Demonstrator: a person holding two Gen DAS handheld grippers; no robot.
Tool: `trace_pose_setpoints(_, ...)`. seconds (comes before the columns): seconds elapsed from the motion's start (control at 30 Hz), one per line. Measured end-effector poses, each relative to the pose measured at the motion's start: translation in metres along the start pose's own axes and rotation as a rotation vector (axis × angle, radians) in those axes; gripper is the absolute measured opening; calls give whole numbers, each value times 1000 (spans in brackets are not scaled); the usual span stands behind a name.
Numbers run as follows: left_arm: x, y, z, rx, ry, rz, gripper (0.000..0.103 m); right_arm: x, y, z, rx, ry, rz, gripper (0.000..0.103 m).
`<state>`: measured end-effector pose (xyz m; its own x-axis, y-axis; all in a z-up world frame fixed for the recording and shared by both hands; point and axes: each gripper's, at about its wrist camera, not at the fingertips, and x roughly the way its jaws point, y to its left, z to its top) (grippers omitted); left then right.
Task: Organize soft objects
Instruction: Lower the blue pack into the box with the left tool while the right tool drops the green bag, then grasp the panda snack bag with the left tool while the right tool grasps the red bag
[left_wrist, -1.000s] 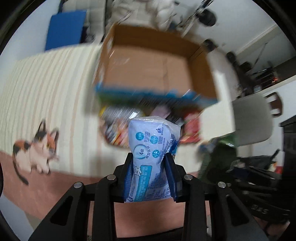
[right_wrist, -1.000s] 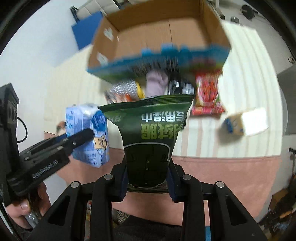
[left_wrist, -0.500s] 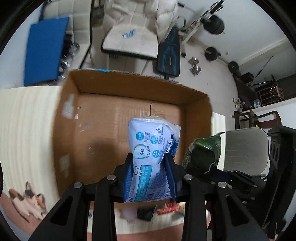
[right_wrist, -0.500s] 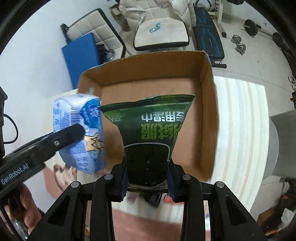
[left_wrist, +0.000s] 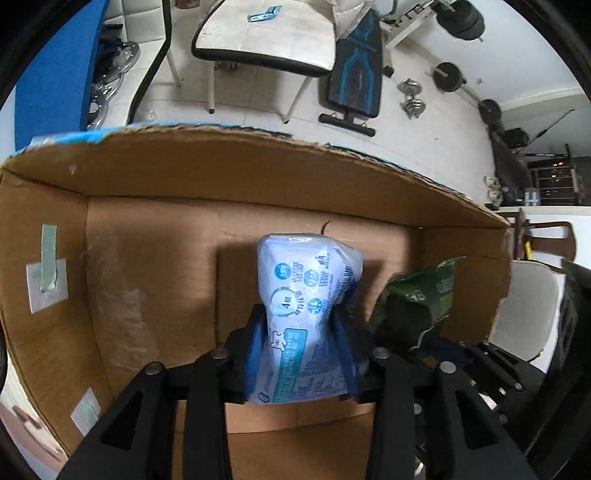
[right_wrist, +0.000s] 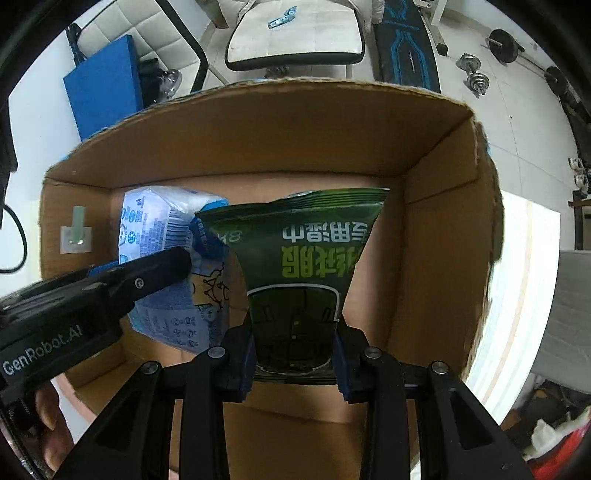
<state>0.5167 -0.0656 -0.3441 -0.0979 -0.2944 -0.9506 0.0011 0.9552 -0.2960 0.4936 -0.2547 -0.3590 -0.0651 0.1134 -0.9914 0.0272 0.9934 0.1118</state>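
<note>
My left gripper (left_wrist: 300, 325) is shut on a white and blue tissue pack (left_wrist: 308, 295) and holds it inside the open cardboard box (left_wrist: 147, 258), above the box floor. My right gripper (right_wrist: 295, 325) is shut on a dark green wet-wipes pack (right_wrist: 295, 251) and holds it inside the same box (right_wrist: 436, 240), to the right of the tissue pack (right_wrist: 162, 236). The green pack also shows at the right of the left wrist view (left_wrist: 413, 299). The left gripper's body shows at the left of the right wrist view (right_wrist: 92, 295).
Beyond the box's far wall stand a white chair (left_wrist: 266, 33), a blue mat (left_wrist: 51, 74), a weight bench (left_wrist: 358, 66) and dumbbells (left_wrist: 412, 98) on a tiled floor. The striped tablecloth (right_wrist: 517, 277) shows right of the box.
Both grippers have moved forward and down with their packs, from in front of the box to inside it. The box now fills both views. Both grips are unchanged.
</note>
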Motion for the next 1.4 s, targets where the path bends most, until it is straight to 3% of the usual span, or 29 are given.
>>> trace_pose_setpoints(0.07, 0, 1, 2, -13, 4, 4, 36, 1, -2, 1, -7, 9, -4, 39)
trace_pose_setpoints(0.13, -3, 1, 5, -24, 13, 6, 40, -4, -5, 1, -1, 2, -8, 53)
trace_pose_setpoints(0.2, -9, 1, 5, -21, -2, 9, 53, -12, -8, -2, 6, -19, -20, 62)
trace_pose_setpoints(0.27, -20, 0, 0, -10, -37, 43, 74, -19, -10, -5, 8, -32, -26, 62)
trace_pose_setpoints(0.33, -32, -2, -8, 2, -60, 67, 88, -30, -12, -10, 11, -45, -33, 68)
trace_pose_setpoints(0.47, -61, -3, -35, 43, -125, 109, 100, -58, -14, -29, 12, -68, -3, 88)
trace_pose_setpoints(0.57, -88, -4, -67, 79, -190, 140, 101, -80, -11, -59, 3, -90, 17, 97)
trace_pose_setpoints(0.73, -120, 4, -138, 115, -278, 228, 101, -109, 0, -136, -26, -148, 45, 98)
trace_pose_setpoints(0.87, -123, 28, -203, 95, -325, 298, 101, -107, 3, -200, 1, -166, 98, 98)
trace_pose_setpoints(0.93, -110, 47, -230, 76, -302, 306, 101, -93, 3, -221, 25, -163, 119, 98)
trace_pose_setpoints(1.0, -88, 75, -246, 10, -220, 265, 101, -75, 2, -233, 47, -143, 136, 97)
trace_pose_setpoints(1.1, -53, 128, -257, -222, -111, 75, 99, -45, -5, -240, 109, -101, 156, 93)
trace_pose_setpoints(1.17, -30, 162, -263, -385, -75, -47, 87, -30, -7, -242, 130, -92, 138, 83)
trace_pose_setpoints(1.27, -2, 187, -269, -528, -44, -138, 81, -12, -5, -234, 139, -88, 100, 74)
trace_pose_setpoints(1.4, 30, 201, -268, -641, -19, -213, 81, 6, -5, -229, 148, -79, 69, 73)
